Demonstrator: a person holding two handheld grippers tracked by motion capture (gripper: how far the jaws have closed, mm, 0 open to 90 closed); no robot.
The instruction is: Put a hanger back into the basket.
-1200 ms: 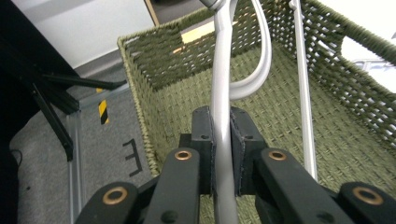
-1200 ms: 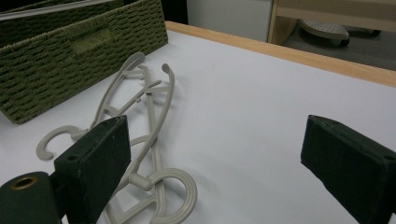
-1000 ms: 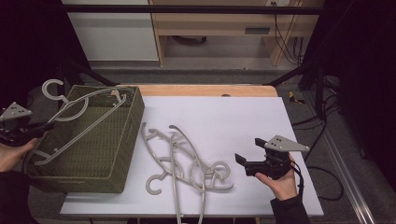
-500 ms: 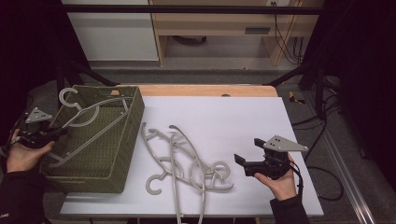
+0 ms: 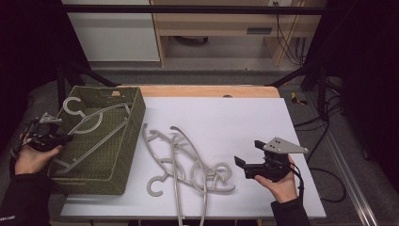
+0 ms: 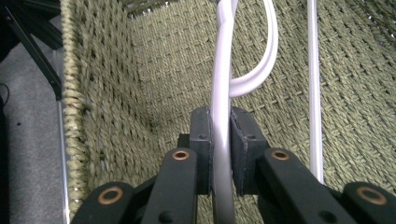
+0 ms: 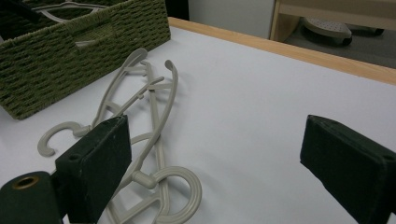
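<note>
the left gripper (image 6: 220,154) is clamping a hanger (image 6: 223,79) inside the basket (image 5: 123,155), its lower bar cut off by the pads. the right gripper (image 7: 215,163) is resting wide apart, partly hiding the hanger pile (image 7: 144,116).

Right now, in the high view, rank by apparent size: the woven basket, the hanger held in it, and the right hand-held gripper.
1. woven basket, clearly largest.
2. hanger lying inside it.
3. right hand-held gripper, smallest, though nearer the camera.
</note>
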